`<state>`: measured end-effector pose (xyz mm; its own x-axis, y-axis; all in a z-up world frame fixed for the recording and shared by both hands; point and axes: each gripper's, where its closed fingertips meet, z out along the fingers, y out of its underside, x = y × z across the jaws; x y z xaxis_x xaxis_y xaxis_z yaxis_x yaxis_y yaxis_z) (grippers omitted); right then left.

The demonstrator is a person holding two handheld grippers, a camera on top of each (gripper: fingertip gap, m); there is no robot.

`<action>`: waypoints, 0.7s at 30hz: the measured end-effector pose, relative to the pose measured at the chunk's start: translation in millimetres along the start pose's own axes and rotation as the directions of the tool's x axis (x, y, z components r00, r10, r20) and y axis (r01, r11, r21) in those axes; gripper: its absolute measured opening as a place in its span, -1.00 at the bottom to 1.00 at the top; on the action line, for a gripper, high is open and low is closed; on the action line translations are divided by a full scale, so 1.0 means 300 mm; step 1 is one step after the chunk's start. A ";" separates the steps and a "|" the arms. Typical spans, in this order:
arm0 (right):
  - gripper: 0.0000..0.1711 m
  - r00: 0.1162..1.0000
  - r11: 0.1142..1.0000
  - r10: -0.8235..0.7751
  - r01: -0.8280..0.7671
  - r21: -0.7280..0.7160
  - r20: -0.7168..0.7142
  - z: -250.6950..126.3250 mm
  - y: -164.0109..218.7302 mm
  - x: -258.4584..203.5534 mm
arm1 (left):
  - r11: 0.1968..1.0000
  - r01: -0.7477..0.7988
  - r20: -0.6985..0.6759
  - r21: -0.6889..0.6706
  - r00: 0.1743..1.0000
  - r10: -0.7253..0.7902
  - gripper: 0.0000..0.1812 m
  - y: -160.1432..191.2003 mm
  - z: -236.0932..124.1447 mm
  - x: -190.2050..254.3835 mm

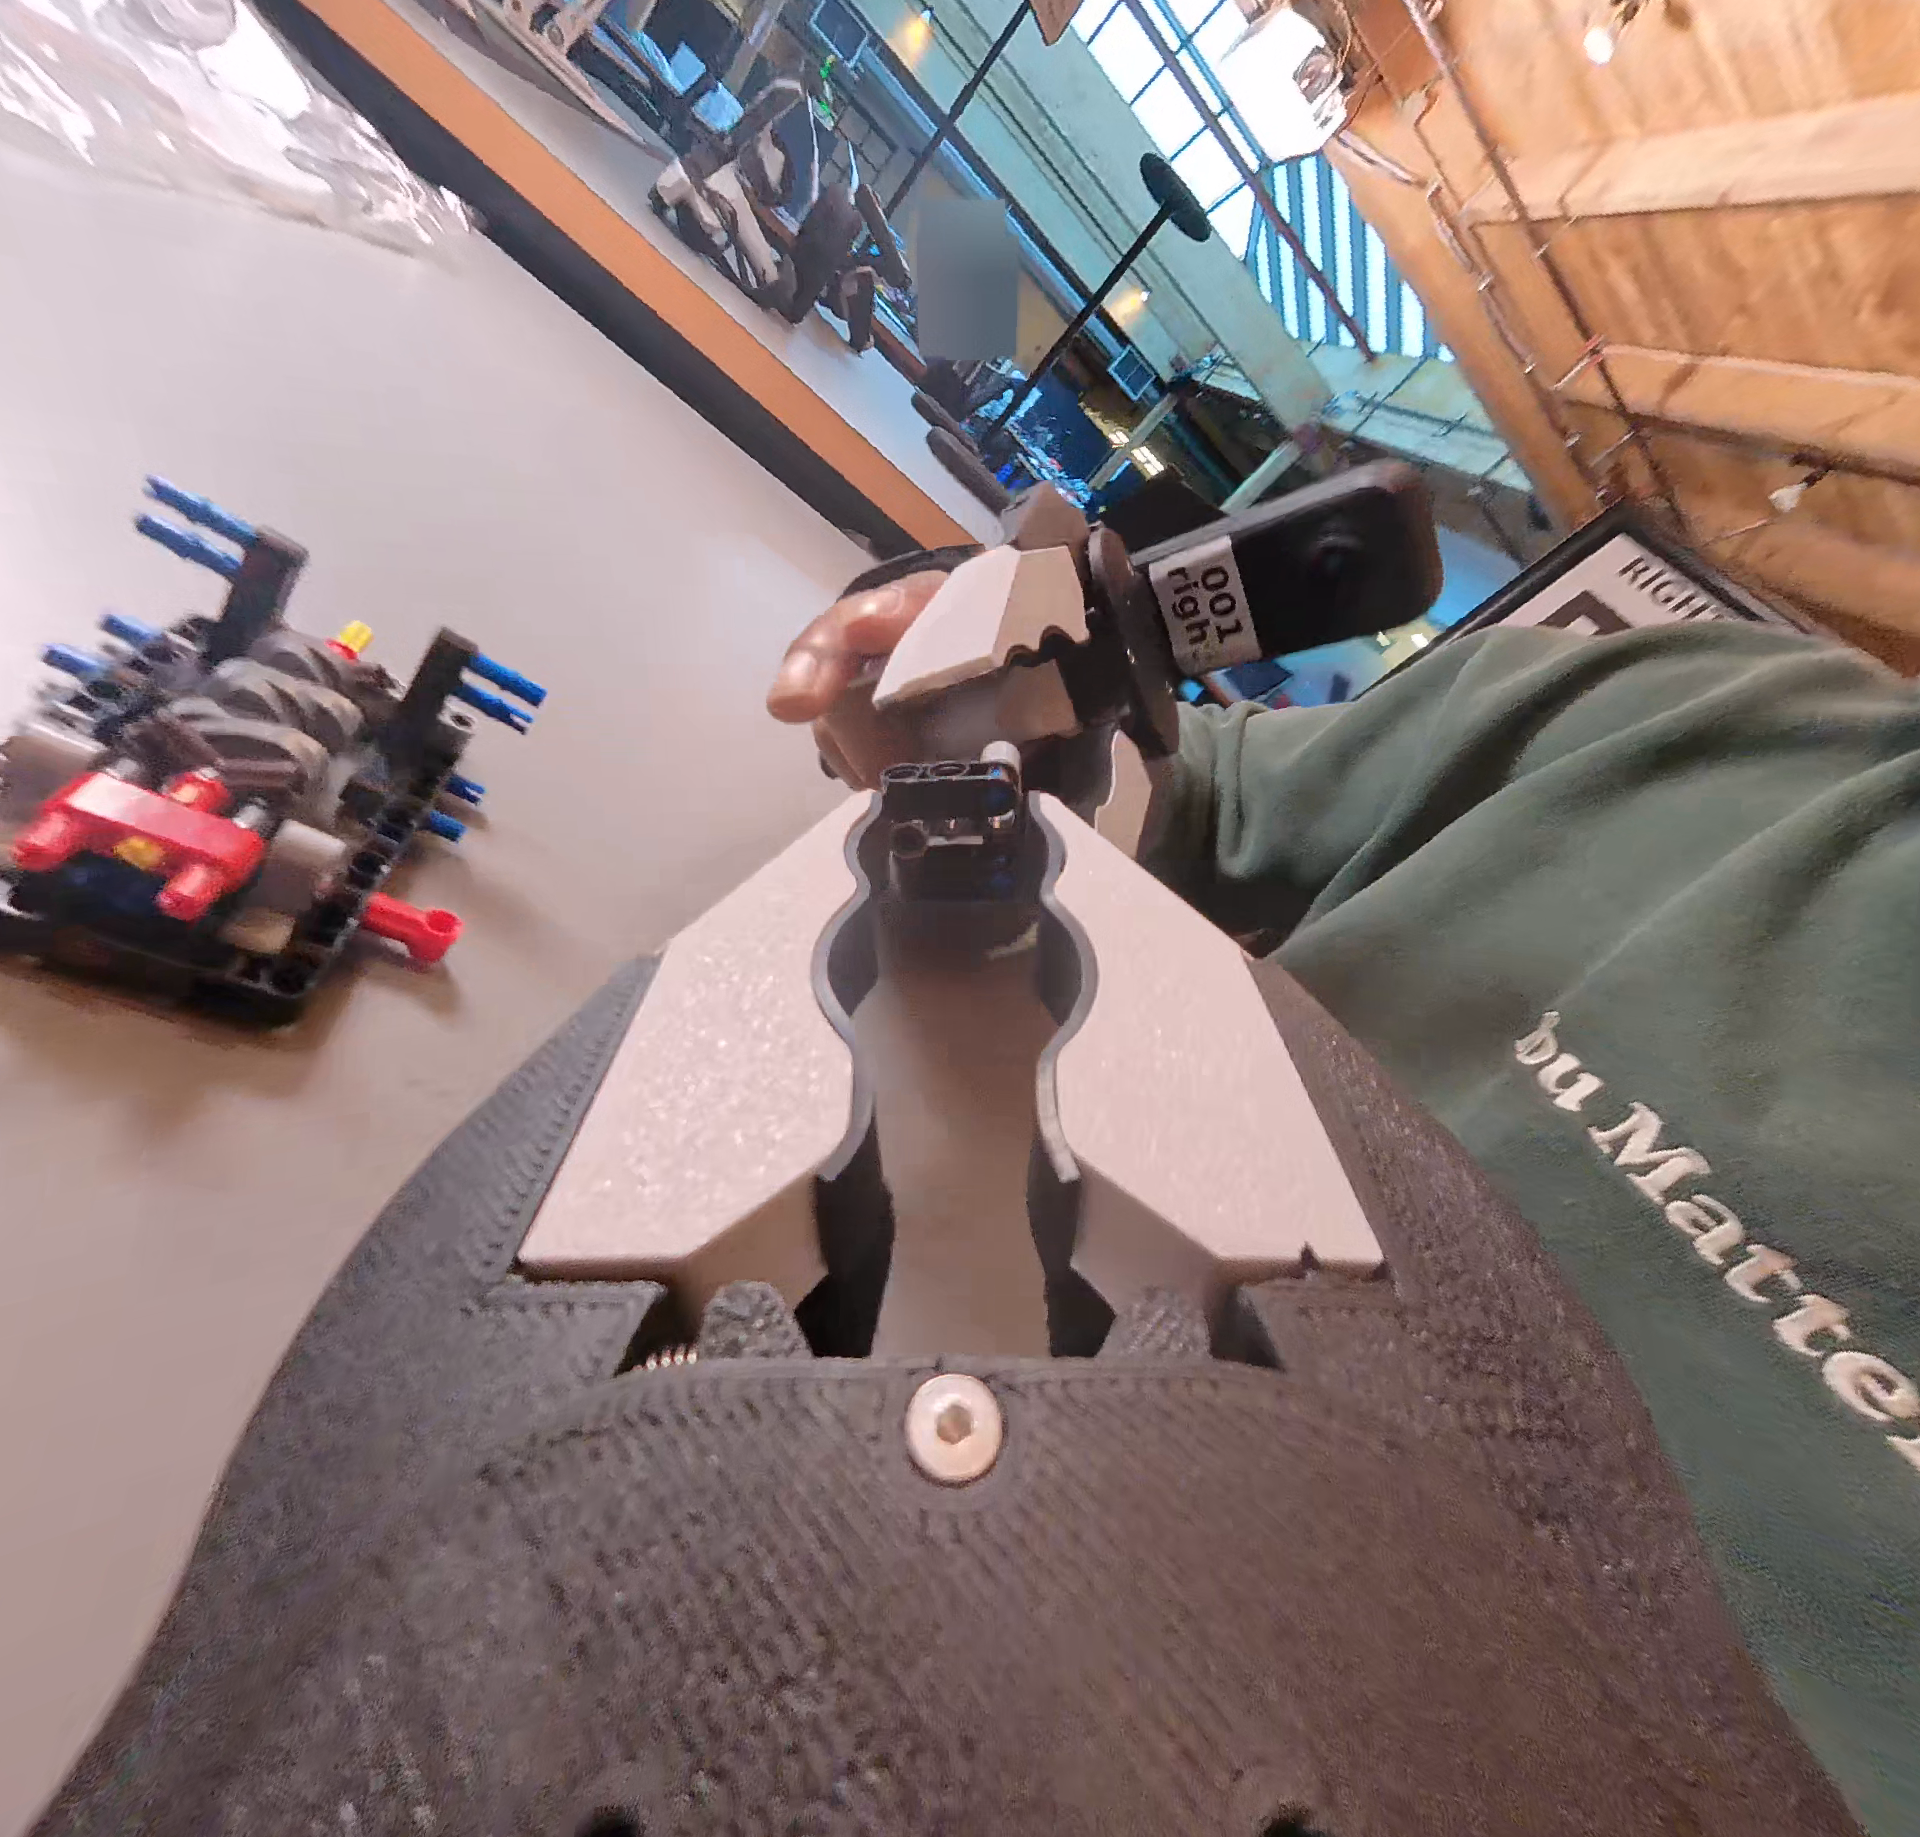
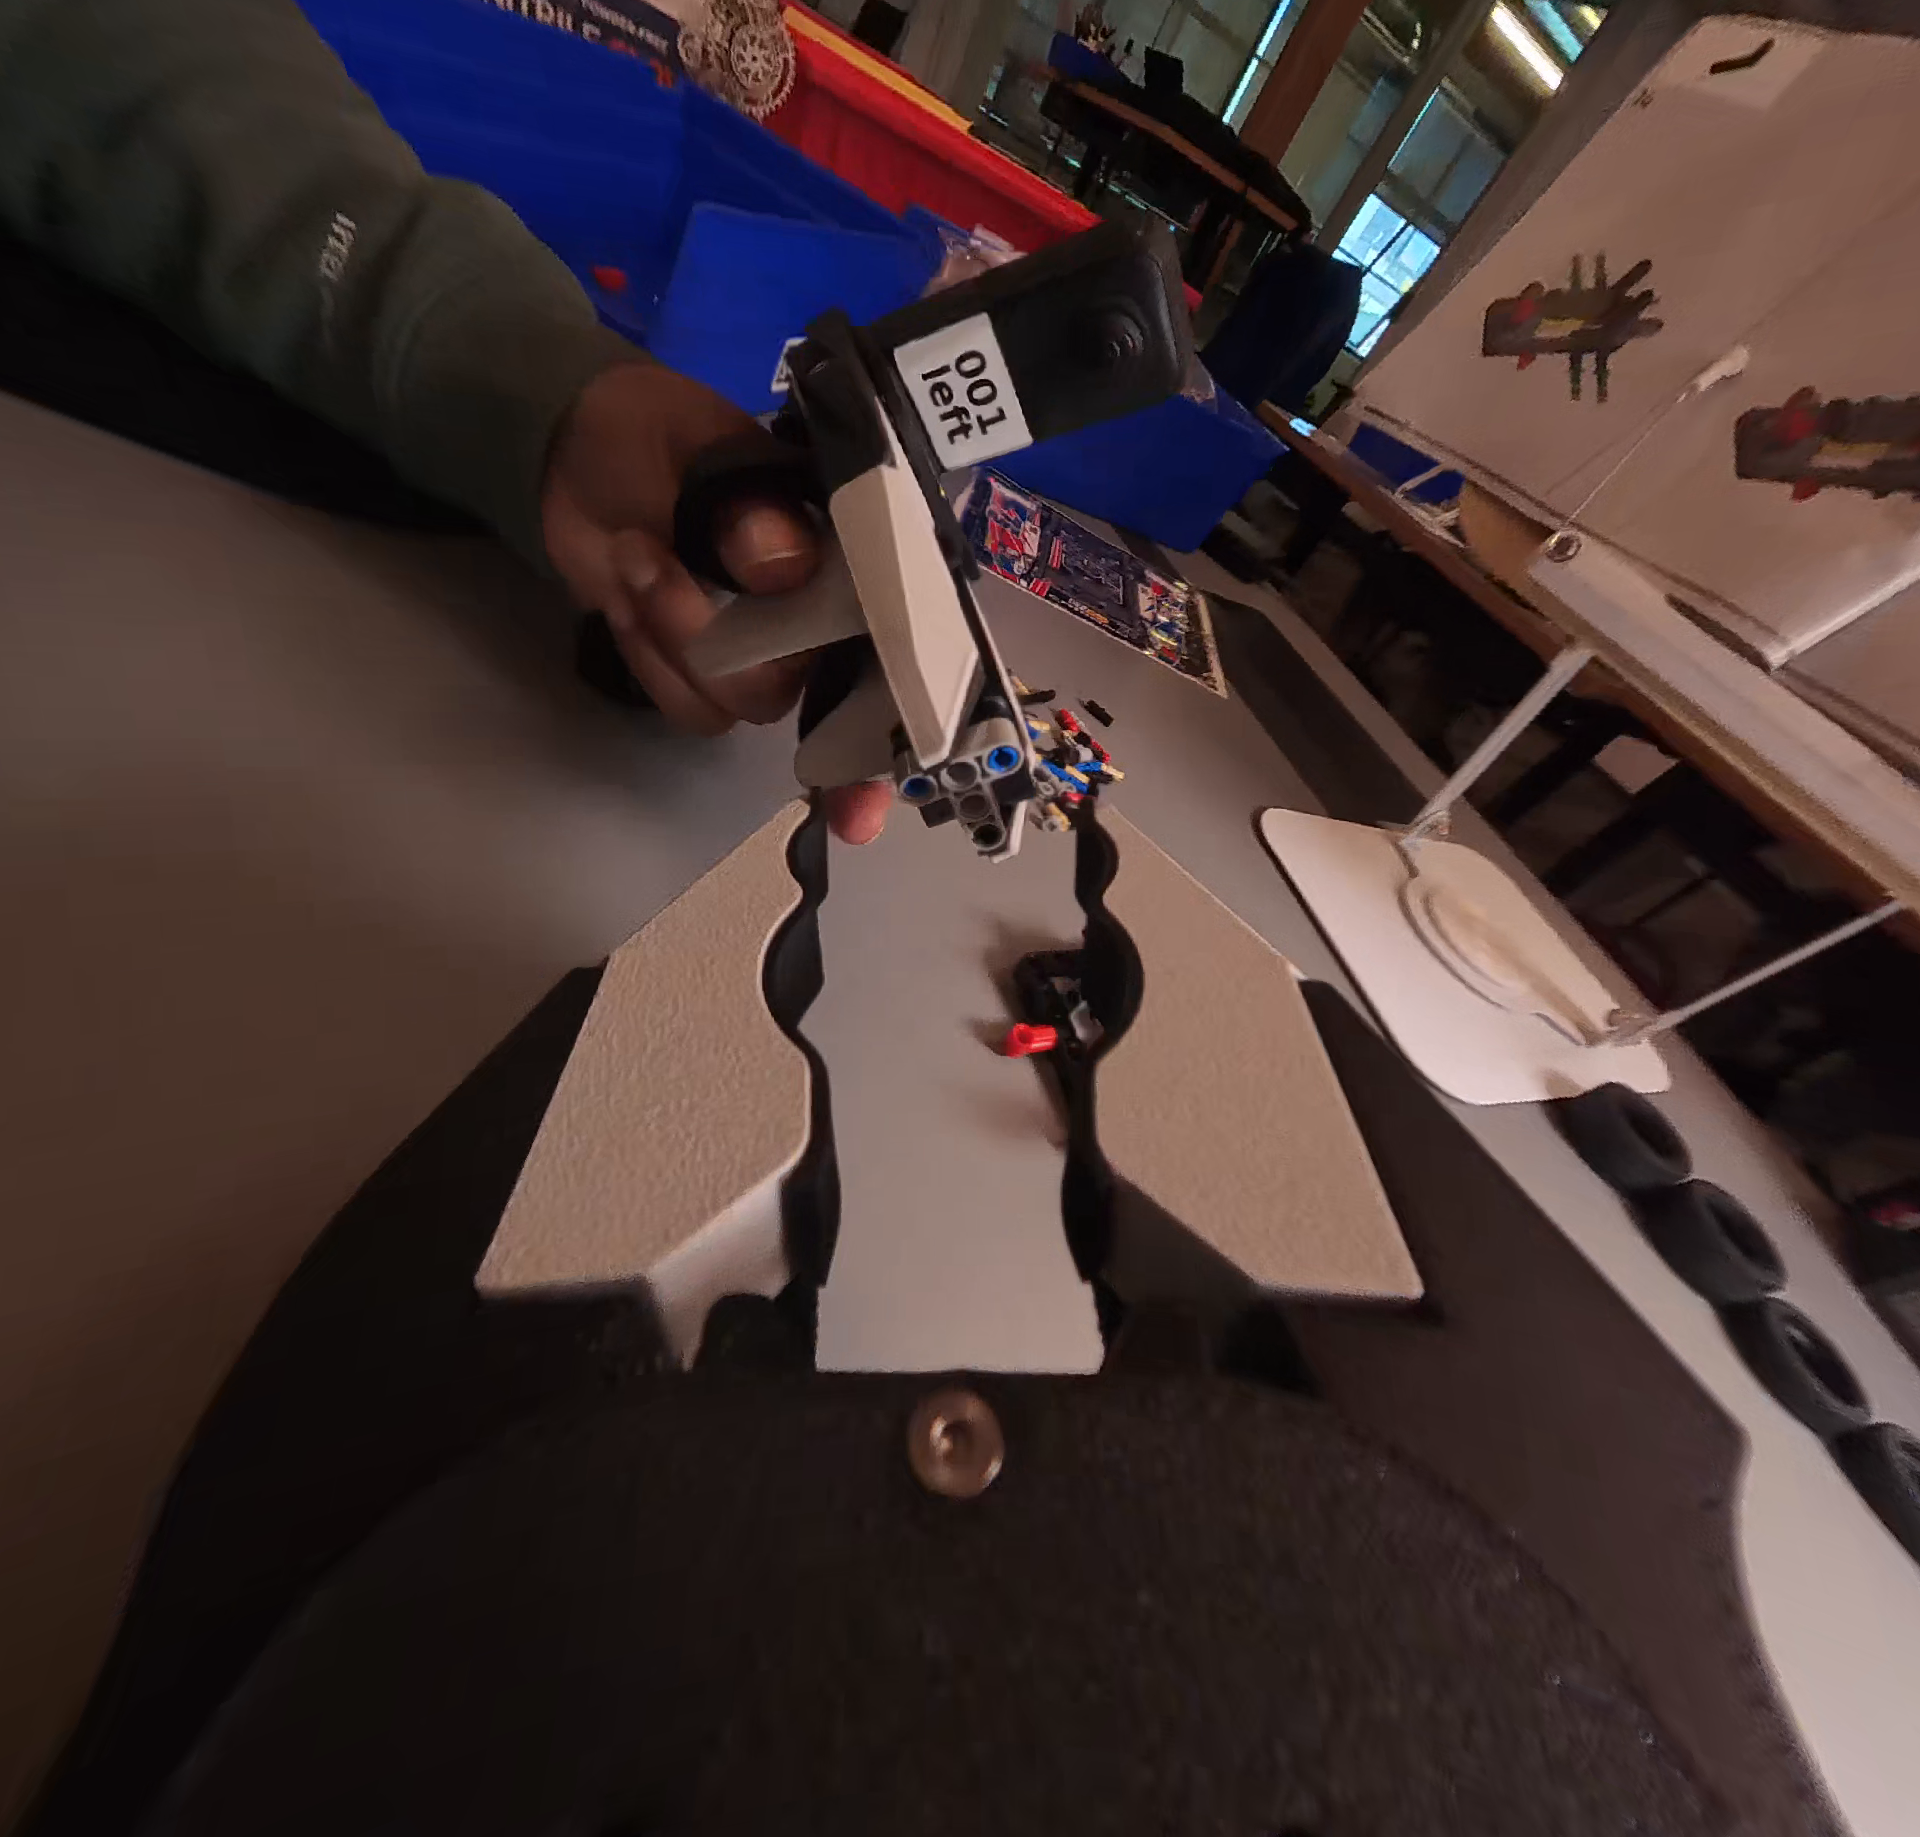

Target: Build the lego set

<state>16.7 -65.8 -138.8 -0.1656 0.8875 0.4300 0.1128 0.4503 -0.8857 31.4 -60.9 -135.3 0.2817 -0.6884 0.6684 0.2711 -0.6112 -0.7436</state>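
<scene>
My left gripper is shut on a small grey-and-black lego piece with blue pins and holds it in the air. The right wrist view shows the same piece at the left gripper's tips. My right gripper is open and empty, just in front of the held piece; it also shows in the left wrist view. The partly built lego model, black with red, blue and yellow parts, sits on the table to the left.
A small black piece with a red pin lies on the table under the right gripper. A pile of small parts and an instruction booklet lie beyond. Black tyres line the right, next to a white stand base. Blue bins stand behind. Left and right tips are no more than a few centimetres apart.
</scene>
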 end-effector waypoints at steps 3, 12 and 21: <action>-0.54 0.995 0.995 -0.099 0.099 -0.010 -0.025 0.001 -0.001 -0.006 | 0.995 0.100 -0.027 -0.019 0.995 -0.100 -0.74 0.024 0.015 -0.002; -0.74 0.992 0.991 -0.129 0.129 -0.028 0.002 0.001 0.011 -0.025 | 0.981 0.191 -0.065 -0.024 0.979 -0.192 -0.74 0.039 0.025 0.002; -0.73 0.917 0.912 0.381 -0.394 0.117 0.118 -0.031 -0.051 0.035 | 0.994 -0.098 -0.007 0.042 0.995 0.098 -0.55 -0.024 -0.014 0.020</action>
<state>22.4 -62.4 -119.0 -0.2248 0.9737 0.0360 0.0536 0.0493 -0.9973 27.3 -62.3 -126.0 0.3007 -0.7477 0.5921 0.2809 -0.5238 -0.8042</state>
